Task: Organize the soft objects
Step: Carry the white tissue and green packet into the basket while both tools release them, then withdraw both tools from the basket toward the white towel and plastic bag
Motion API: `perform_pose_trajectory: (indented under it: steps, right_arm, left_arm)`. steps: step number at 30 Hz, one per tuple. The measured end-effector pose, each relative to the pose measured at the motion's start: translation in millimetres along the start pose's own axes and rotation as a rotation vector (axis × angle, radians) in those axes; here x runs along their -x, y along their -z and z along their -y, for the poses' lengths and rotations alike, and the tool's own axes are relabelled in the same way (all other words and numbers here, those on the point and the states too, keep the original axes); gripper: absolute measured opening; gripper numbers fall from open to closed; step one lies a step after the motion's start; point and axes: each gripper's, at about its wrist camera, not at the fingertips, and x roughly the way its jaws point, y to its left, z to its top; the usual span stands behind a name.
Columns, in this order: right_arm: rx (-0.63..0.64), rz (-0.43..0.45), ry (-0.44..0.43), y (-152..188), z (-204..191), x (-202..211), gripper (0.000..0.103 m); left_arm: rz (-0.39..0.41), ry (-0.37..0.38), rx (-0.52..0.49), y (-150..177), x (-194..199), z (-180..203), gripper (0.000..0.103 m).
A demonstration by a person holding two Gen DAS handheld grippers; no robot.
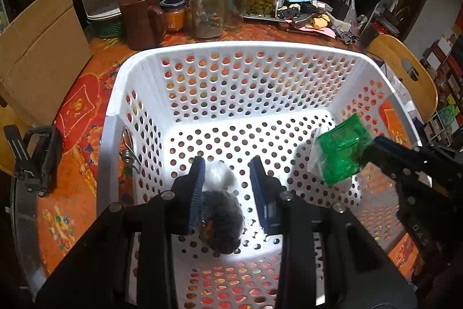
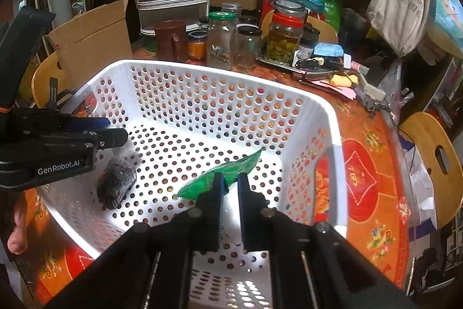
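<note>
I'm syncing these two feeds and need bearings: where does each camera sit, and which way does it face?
Left wrist: on the left gripper, looking down into the white basket at a dark bagged bundle between its open fingers; the right gripper enters at right.
Right wrist: on the right gripper, facing into the basket, fingers at a green packet; the left gripper and a thumb show at left.
Shared: basket, bundle, packet, jars.
</note>
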Motion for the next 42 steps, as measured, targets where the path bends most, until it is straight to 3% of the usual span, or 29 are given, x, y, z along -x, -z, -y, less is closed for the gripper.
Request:
perform_pose_trajectory:
  steps: [2, 4, 5, 6, 10, 16, 22, 29, 33, 37, 42]
  right_arm:
    - [-0.013, -0.005, -0.016, 0.0, 1.6, -1.3, 0.008]
    - [-0.029, 0.002, -0.029, -0.2, 4.4, 1.4, 0.009]
    - [-0.034, 0.008, -0.030, 0.0, 5.0, 4.2, 0.010]
    - [-0.036, 0.017, -0.031, 0.4, 5.6, 7.6, 0.017]
    - [-0.042, 0.059, -0.030, 3.5, 7.6, 25.9, 0.061]
    - [-0.053, 0.139, -0.053, 20.7, 14.3, 71.6, 0.079]
    - [-0.042, 0.194, -0.041, 61.0, 15.9, 117.2, 0.084]
    - [-0.055, 0.232, -0.003, 132.7, 10.4, 152.2, 0.088]
    - [-0.111, 0.231, -0.042, 184.5, -0.6, 152.8, 0.088]
    - [-0.132, 0.211, -0.072, 227.7, -19.7, 134.1, 0.088]
    - [-0.135, 0.182, -0.102, 241.9, -33.4, 111.3, 0.080]
  left_arm:
    - [0.012, 0.033, -0.001, 0.8, 4.5, 0.6, 0.045]
    - [0.040, 0.031, -0.014, 2.3, 13.6, 4.6, 0.066]
    - [0.064, 0.013, -0.026, 3.3, 20.2, 7.2, 0.083]
    - [0.094, 0.001, -0.040, 4.7, 28.3, 9.9, 0.091]
    - [0.151, 0.020, -0.058, 11.8, 55.3, 16.0, 0.092]
    - [0.253, 0.015, -0.108, 46.7, 113.5, 21.7, 0.098]
    - [0.297, -0.003, -0.139, 99.0, 157.3, 20.1, 0.102]
    - [0.316, 0.023, -0.088, 176.7, 184.4, 3.0, 0.103]
    - [0.296, 0.018, -0.056, 218.9, 167.2, -3.9, 0.103]
    - [0.222, 0.050, -0.049, 244.0, 127.8, -2.6, 0.103]
    - [0.185, 0.051, -0.076, 253.1, 94.8, 6.7, 0.102]
